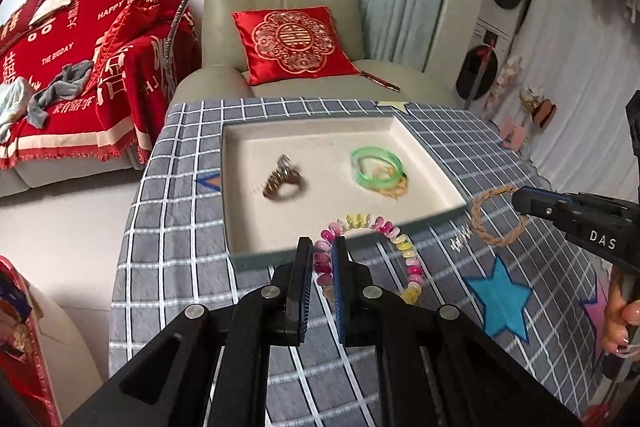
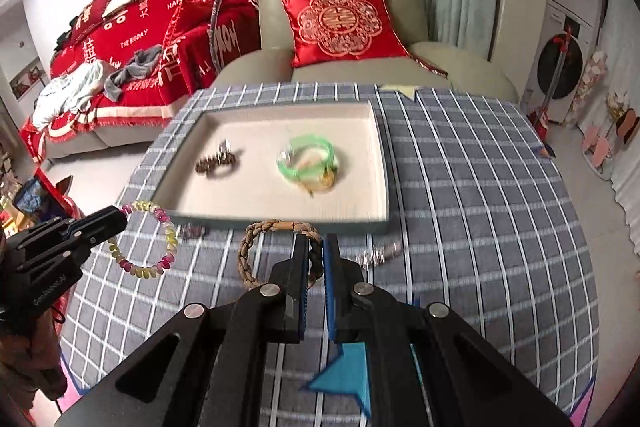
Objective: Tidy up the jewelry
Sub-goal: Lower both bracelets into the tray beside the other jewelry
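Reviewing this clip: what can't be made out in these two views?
- Small clear item on the cloth: motion-blurred in both views, unidentifiable.
- Brown piece in tray: blurred, type unclear.
- Beaded bracelet: near section hidden by the left tool.
- Braided bracelet: partly behind the right tool.

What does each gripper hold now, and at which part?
The left gripper pinches the multicoloured beaded bracelet on its left side. The right gripper pinches the brown braided cord bracelet on its right side.
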